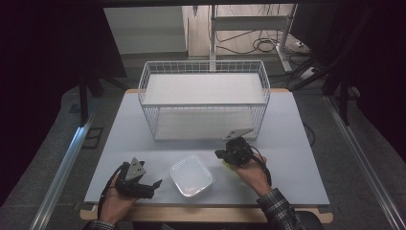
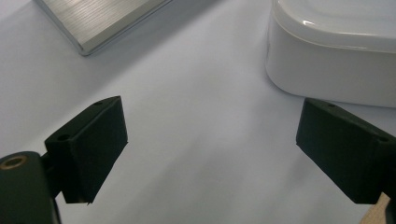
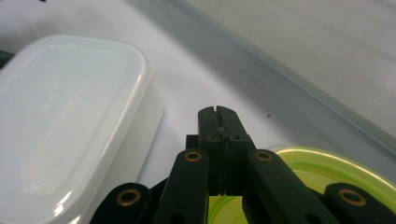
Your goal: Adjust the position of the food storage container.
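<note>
Left gripper (image 1: 152,184) sits at the near-left of the table (image 1: 297,143), jaws spread wide with nothing between them; in the left gripper view the black rubbery pads (image 2: 91,149) frame bare matte table, and the box (image 2: 334,51) lies just ahead and off to the right-hand jaw, close but not touching. That is the key relation: the box (image 1: 191,175) lies directly to the right of the left gripper, between the two hands, so the left jaws point at its near-left side. The box is white, smooth plastic, glossy lid on, a rounded rectangle, only slightly longer than wide, long axis running roughly near-left to far-right. Behind it stands a white wire basket (image 1: 203,98) with two flat shelf boards, well apart from the box; a brushed metal edge of it shows in the left gripper view. Right gripper (image 1: 221,155) hovers just right of the box, jaws pressed together on nothing, tips aimed left toward the box (image 3: 70,116). Under it is a lime-green lid (image 3: 327,170), round, thin plastic with a raised rim, lying flat on the table just right of the box. Both grippers are near the box; the left one looks better set for a grasp, being already open.
</note>
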The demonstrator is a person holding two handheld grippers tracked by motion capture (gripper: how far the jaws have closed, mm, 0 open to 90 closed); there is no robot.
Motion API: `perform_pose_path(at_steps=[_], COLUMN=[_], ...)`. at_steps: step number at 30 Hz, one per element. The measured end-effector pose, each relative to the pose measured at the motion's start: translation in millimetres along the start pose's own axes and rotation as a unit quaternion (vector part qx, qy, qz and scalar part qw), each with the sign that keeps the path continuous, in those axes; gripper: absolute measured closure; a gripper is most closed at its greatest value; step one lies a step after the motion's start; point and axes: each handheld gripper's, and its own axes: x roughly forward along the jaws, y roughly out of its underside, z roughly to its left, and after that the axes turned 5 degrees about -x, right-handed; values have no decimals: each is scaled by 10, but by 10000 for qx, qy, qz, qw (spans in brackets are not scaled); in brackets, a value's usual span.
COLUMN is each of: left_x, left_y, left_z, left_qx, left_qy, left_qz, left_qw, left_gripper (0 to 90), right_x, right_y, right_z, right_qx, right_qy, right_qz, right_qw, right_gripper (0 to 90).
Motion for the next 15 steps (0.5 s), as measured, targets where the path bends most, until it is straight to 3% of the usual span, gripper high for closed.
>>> perform_pose_path(at_steps=[9, 15], left_x=[4, 12], left_y=[-3, -13], left_z=[-13, -30], left_qx=[15, 59], left_qy=[-9, -26], left_qz=[32, 55], left_qw=[10000, 10000], left_gripper=[94, 100], right_x=[-49, -191], right_y=[71, 211], right_z=[-20, -91], right_qx=[75, 205], right_qy=[-7, 125], right_qz=[65, 83], right_qw=[10000, 9997], right_gripper=[899, 899])
